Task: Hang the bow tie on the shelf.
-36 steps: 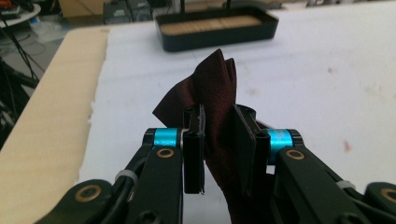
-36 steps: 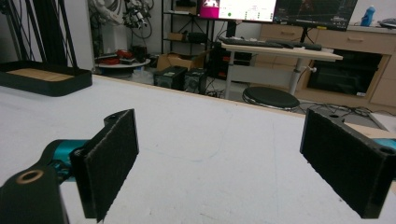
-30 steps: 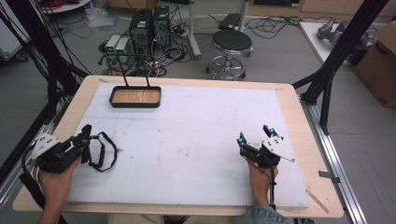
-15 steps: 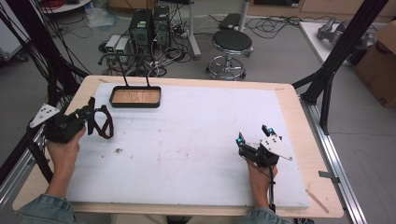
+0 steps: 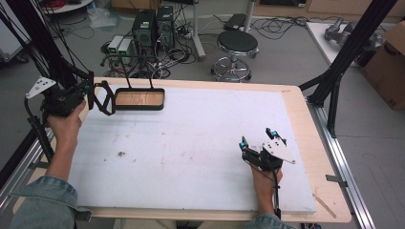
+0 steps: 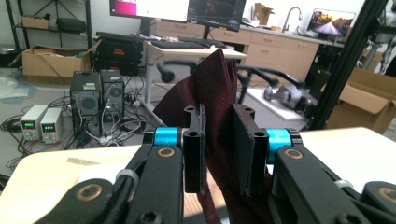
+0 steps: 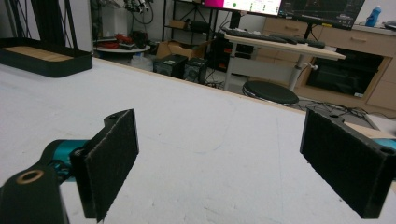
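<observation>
Here, the left gripper [image 5: 93, 93] is clamped on a dark red cloth [image 5: 106, 98] at the upper left of the high view.
The cloth hangs from its jaws just left of the black tray [image 5: 140, 99], above the white mat's [image 5: 191, 143] corner. At lower right, the right gripper [image 5: 258, 142] rests low over the mat, jaws wide apart with nothing between them.

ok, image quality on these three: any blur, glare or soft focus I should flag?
High view: even light, no glare, slightly soft; the dark red cloth reads almost black. Left gripper view: the cloth and jaws are sharp, monitors behind are bright. Right gripper view: jaws close up and a bit soft, the black tray clear, white mat evenly lit.
</observation>
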`<state>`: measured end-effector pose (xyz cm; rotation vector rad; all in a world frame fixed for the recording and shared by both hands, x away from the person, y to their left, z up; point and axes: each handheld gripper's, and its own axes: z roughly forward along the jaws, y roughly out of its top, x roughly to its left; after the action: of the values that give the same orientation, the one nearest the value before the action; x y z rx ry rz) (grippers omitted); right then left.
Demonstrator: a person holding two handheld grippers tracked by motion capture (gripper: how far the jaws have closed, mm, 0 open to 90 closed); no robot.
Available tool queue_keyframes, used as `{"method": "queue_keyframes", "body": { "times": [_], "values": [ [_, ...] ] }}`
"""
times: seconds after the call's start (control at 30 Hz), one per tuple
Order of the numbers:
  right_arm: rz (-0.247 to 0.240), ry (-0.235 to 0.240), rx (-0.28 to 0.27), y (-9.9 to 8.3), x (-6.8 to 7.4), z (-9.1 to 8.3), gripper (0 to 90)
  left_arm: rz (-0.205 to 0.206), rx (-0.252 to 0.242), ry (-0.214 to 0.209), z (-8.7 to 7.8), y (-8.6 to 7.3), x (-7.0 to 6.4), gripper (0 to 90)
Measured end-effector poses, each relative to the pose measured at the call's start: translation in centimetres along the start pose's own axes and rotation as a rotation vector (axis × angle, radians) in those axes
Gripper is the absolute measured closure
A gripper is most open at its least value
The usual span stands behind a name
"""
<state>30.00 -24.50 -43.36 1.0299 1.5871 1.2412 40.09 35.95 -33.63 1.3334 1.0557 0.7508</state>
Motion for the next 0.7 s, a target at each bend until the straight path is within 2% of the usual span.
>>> {"method": "queue_keyframes", "body": {
  "times": [0.27,0.53,0.7],
  "values": [
    [0.017,0.004,0.0,-0.1,-0.1,0.0,10.6,-0.003,-0.027,0.005,1.8,2.2,1.4,75.0],
    [0.009,0.017,0.006,-0.1,0.1,-0.1,10.7,0.005,-0.024,0.0,3.8,2.9,1.5,75.0],
    [0.006,0.017,0.008,-0.1,0.1,0.0,10.7,0.023,-0.016,0.009,5.0,3.4,1.5,75.1]
  ]
}}
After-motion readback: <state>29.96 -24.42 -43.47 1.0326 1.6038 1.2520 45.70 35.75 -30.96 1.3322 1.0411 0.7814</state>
